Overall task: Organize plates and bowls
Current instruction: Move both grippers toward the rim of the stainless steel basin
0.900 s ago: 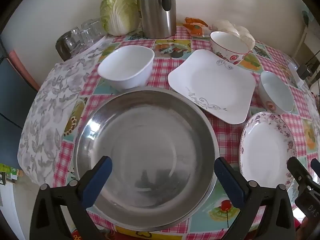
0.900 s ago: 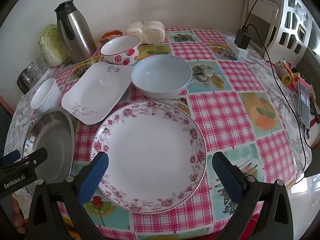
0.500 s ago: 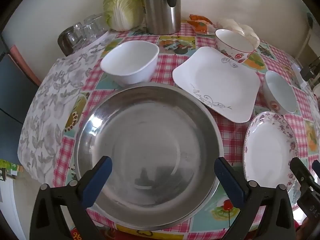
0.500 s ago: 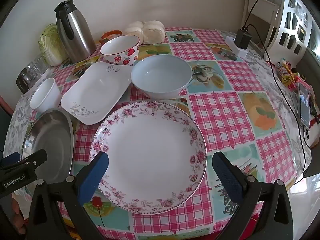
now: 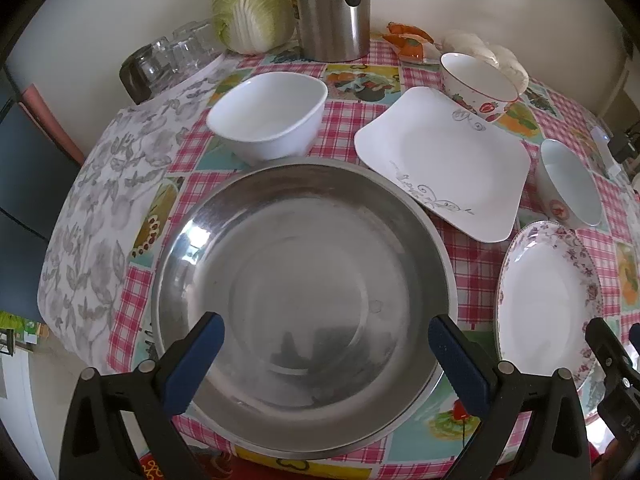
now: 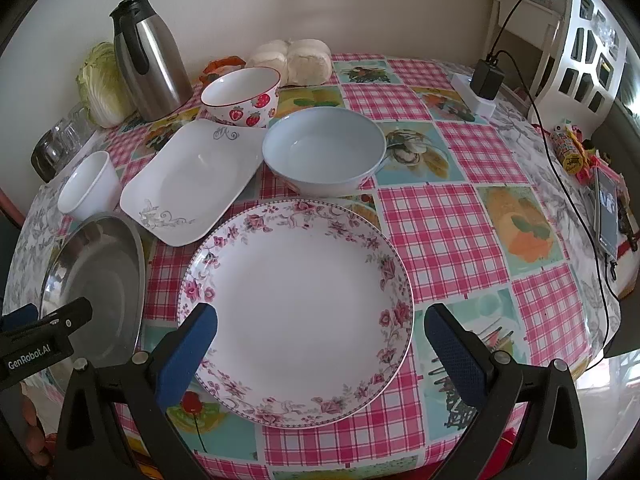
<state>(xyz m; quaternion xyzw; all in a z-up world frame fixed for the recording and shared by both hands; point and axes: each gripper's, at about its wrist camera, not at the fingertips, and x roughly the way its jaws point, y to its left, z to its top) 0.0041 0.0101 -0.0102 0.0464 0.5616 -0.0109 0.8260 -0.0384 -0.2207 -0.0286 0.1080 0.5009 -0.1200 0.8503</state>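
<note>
The left gripper hangs with jaws spread wide and empty over the steel basin, whose near rim its fingers cut off. Rightward, the right gripper is equally released, the floral plate between its fingers, untouched. Beyond them sit the square plate and pale blue bowl.

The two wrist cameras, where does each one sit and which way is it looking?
Left wrist view: on the left gripper, angled steeply down over the round steel basin; its open blue-padded fingers show, with the other gripper at the right edge.
Right wrist view: on the right gripper, tilted down over the round floral-rimmed plate; open fingers show.
Both share the basin, that plate and the square white plate.
</note>
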